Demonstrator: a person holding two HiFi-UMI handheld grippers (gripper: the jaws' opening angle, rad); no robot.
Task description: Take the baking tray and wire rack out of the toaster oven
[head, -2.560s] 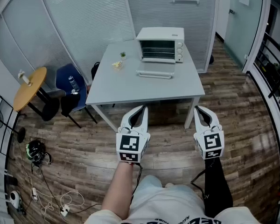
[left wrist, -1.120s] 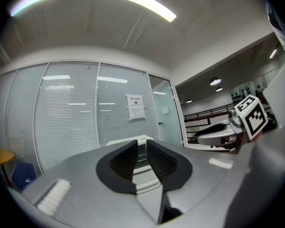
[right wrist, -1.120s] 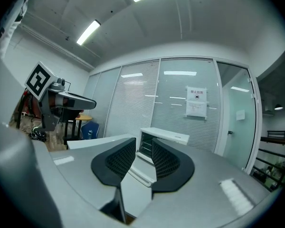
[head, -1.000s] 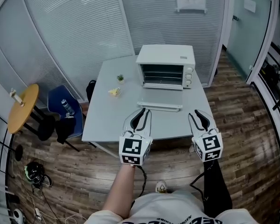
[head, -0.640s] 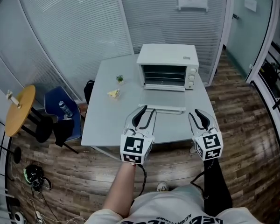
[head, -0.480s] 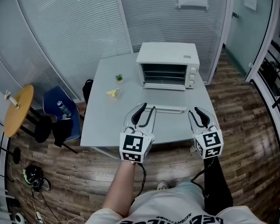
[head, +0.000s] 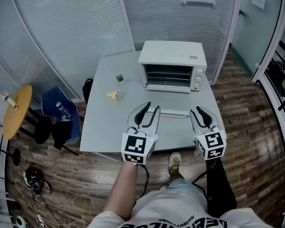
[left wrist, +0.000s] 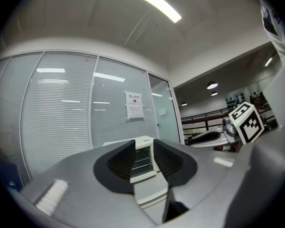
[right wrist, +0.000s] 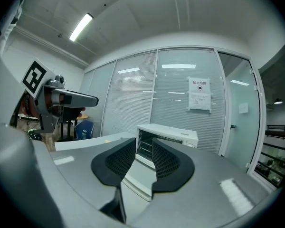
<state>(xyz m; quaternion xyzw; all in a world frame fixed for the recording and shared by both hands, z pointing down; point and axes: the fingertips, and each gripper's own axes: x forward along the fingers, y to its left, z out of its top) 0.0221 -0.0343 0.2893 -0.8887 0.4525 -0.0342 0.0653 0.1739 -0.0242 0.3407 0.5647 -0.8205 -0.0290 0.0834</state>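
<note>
Left gripper (head: pixel 151 107), jaws just parted, and right gripper (head: pixel 197 110), both half-open and empty, hover at the table's (head: pixel 104 122) near edge; either could knock the toaster oven's (head: pixel 173 63) lowered door (head: pixel 173 113).

A white box-shaped metal toaster oven (head: pixel 171 56) is being shown standing upright at the far side of a grey table (head: pixel 104 122). Its glass door (head: pixel 173 113) is lying folded down flat and open. Thin horizontal shelves (head: pixel 168 74) are being glimpsed in its dark cavity, with tray and rack too small to be told apart.

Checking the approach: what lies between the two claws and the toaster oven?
Its dropped-open door and bare tabletop, per the head view.
</note>
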